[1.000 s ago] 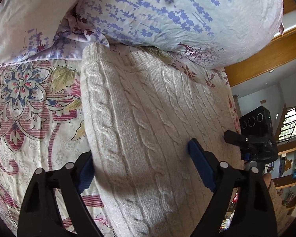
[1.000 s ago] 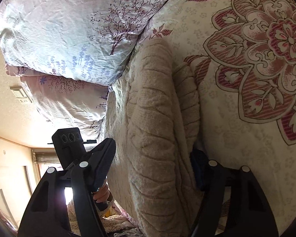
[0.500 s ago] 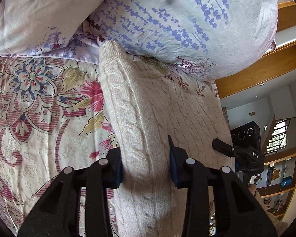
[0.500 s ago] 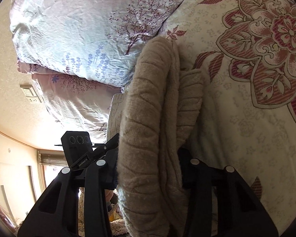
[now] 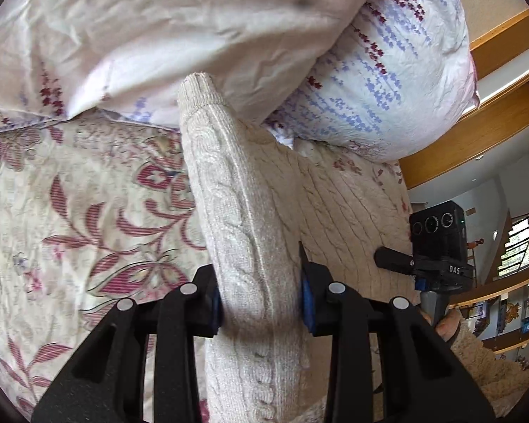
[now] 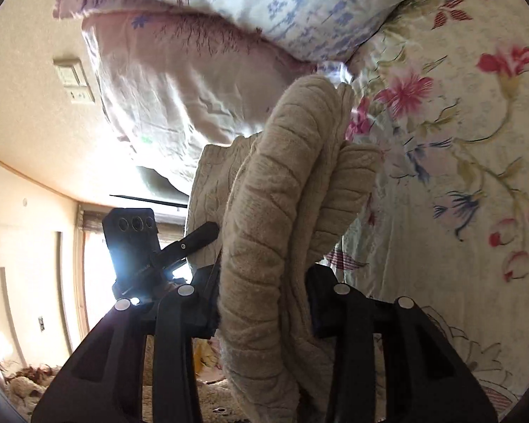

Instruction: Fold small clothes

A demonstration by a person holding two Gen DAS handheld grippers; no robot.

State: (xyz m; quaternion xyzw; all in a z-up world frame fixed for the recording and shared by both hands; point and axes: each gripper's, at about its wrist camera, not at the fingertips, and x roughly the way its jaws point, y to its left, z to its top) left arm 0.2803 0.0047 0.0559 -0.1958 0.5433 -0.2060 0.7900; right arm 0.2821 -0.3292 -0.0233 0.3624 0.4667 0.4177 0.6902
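While its blue pads press in from both sides, the left gripper (image 5: 261, 303) is clamped on a raised fold of the cream cable-knit sweater (image 5: 243, 218), the knit bulging up between the black fingers and running away from them as a narrow ridge. The right gripper (image 6: 262, 308) likewise pinches a thick bunch of the same sweater (image 6: 282, 218); its jaws are closing on the bundle, which fills the gap completely and stands up in ribbed, layered rolls. Seen from the left wrist, the right gripper's camera block (image 5: 437, 236) sits just beyond the sweater's far edge, with a bit of the person's hand (image 5: 448, 328) under it. Apart from the lifted parts, the sweater lies on the floral bedspread (image 5: 88, 211), spread flat between the two grippers. Two pillows (image 5: 194, 28) with purple sprig prints lie at the sweater's far end, the raised ridge reaching up against them. Beyond the sweater, wooden beams (image 5: 476, 134) and shelves show on one side, a beige wall with a switch plate (image 6: 72, 79) on the other.
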